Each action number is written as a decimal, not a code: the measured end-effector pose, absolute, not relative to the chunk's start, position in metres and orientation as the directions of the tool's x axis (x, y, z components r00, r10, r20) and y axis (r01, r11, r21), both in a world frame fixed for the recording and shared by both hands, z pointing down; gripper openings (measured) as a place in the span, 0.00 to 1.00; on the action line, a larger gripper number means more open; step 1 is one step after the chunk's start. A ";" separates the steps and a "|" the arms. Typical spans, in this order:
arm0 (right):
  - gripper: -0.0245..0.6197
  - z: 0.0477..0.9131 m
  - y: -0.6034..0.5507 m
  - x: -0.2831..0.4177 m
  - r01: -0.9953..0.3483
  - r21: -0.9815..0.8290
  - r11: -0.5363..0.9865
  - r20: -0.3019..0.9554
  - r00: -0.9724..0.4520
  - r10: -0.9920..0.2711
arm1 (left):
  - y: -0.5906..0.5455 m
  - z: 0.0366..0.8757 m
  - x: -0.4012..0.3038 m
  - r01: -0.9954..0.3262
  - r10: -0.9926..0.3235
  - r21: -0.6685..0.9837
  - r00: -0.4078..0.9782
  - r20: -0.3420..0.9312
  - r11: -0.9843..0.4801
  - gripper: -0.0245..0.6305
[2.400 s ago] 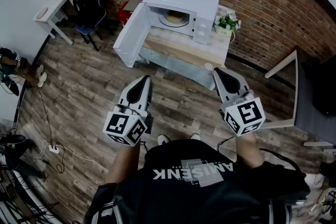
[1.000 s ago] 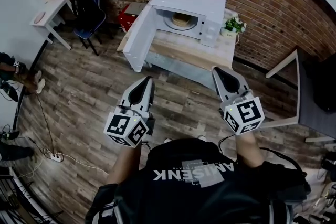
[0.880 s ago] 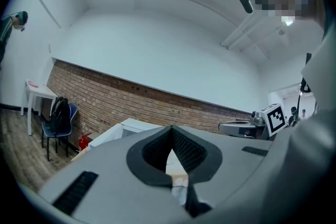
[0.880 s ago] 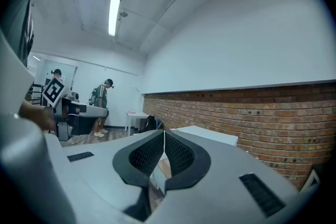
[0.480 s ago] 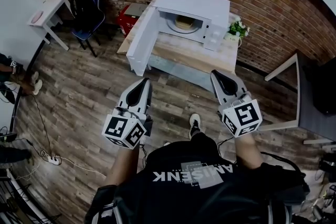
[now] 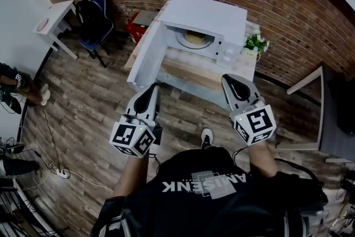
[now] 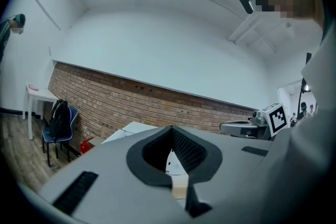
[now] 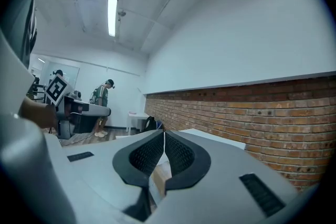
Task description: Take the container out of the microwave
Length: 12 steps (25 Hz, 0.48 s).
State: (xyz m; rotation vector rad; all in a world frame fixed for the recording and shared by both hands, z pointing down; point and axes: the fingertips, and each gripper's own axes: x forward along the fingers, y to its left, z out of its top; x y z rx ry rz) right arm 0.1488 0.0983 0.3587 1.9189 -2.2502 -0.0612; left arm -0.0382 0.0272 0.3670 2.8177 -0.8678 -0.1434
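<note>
In the head view a white microwave [image 6: 208,16] stands on a wooden table [image 6: 186,72] against the brick wall. Its door [image 6: 145,55] hangs wide open to the left. Inside, a round container [image 6: 193,37] rests on the turntable. My left gripper [image 6: 151,88] is shut and empty, its tip just short of the open door's lower edge. My right gripper [image 6: 229,80] is also shut and empty, its tip near the table's front right. Both point level toward the microwave, apart from it. In the left gripper view the jaws [image 7: 171,128] meet; in the right gripper view they [image 8: 164,134] meet too.
A small potted plant [image 6: 255,43] sits right of the microwave. A blue chair with a black backpack [image 6: 91,14], a red box [image 6: 138,25] and a small white table [image 6: 52,16] stand at left. A white desk frame [image 6: 310,108] is at right. Cables [image 6: 55,170] lie on the floor.
The person has stepped toward the table. The microwave and its open door now lie closer to both gripper tips. Both grippers stay shut.
</note>
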 end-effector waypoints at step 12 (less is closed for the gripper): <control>0.10 0.360 0.022 0.248 -0.962 0.128 0.242 0.125 -0.226 -0.966 | -0.051 0.359 0.072 -0.589 -0.596 0.159 0.803 0.008 -0.792 0.05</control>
